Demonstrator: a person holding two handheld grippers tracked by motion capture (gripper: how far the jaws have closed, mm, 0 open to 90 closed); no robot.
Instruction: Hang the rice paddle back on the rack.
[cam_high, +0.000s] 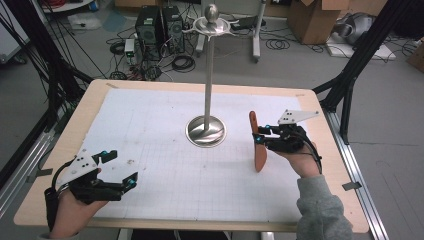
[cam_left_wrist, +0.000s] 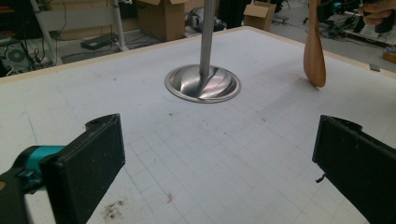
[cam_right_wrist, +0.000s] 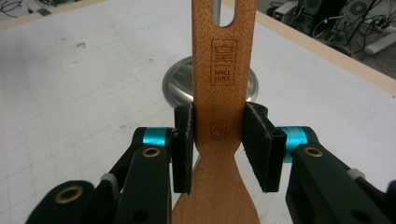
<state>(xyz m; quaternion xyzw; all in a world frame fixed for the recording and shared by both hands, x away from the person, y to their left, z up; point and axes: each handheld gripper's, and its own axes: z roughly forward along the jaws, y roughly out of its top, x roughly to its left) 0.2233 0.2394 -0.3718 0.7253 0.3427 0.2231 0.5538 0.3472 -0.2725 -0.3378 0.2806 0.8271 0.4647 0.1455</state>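
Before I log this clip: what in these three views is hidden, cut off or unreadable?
- Wooden spatula: both ends run off the right gripper view's edges.
- Its stamped logo: top lines too small to read.
- Metal stand: its top is cut by the left gripper view's upper edge.
- Stand's top hooks: too small to count in the high view.

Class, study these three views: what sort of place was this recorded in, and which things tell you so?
Probably a lab or workshop set up for recording, not a kitchen. Computer towers and loose cables sit on the floor, cardboard boxes stand behind, and the table carries a gridded white mat.
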